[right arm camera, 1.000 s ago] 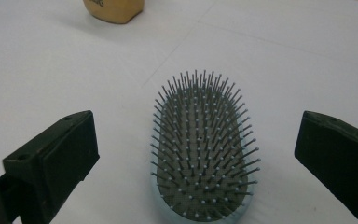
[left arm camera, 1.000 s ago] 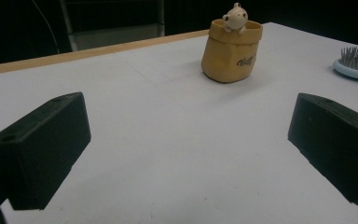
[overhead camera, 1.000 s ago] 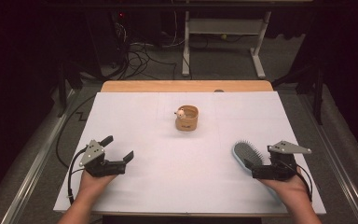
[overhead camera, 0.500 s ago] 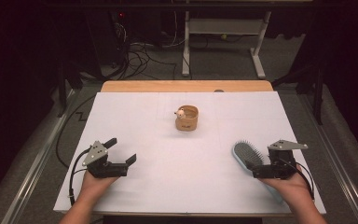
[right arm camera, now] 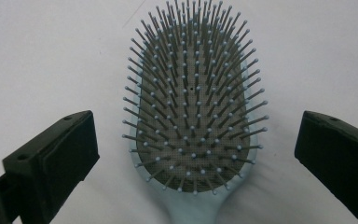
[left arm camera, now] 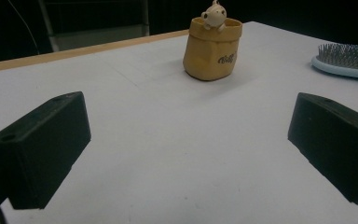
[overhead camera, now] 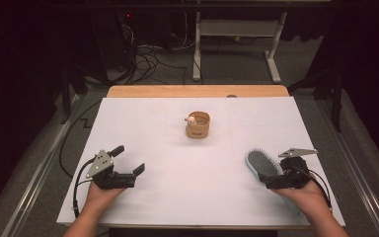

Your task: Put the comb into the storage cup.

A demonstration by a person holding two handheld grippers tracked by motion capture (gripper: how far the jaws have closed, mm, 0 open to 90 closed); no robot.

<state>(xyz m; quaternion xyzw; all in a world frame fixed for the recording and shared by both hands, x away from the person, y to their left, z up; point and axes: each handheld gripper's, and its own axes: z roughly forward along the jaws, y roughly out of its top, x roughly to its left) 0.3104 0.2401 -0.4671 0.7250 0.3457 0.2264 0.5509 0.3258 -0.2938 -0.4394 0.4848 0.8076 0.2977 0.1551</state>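
Note:
A light-blue hairbrush (overhead camera: 260, 163) lies bristles up at the table's right front, with its handle under the person's right hand. My right gripper (overhead camera: 272, 181) is open over the brush's neck. Its jaws stand either side of the bristle head (right arm camera: 193, 107) without touching it, and the right gripper (right arm camera: 196, 137) holds nothing. My left gripper (overhead camera: 128, 159) is open at the left front, low over bare white table, also shown (left arm camera: 186, 140) with nothing between its jaws. A tan pouch-shaped cup (overhead camera: 198, 125) with a small figure on its rim stands mid-table; from the left gripper the cup (left arm camera: 213, 49) is far ahead.
The white table cover (overhead camera: 153, 123) ends at a wooden strip (overhead camera: 197, 91) along the far edge. Beyond it are a dark floor, cables and a white desk frame (overhead camera: 237, 44). The hairbrush (left arm camera: 347, 60) shows at the far right of the left gripper view.
Both hands have drifted slightly toward the near edge of the table. The hairbrush and the cup have not moved, and both grippers stay open.

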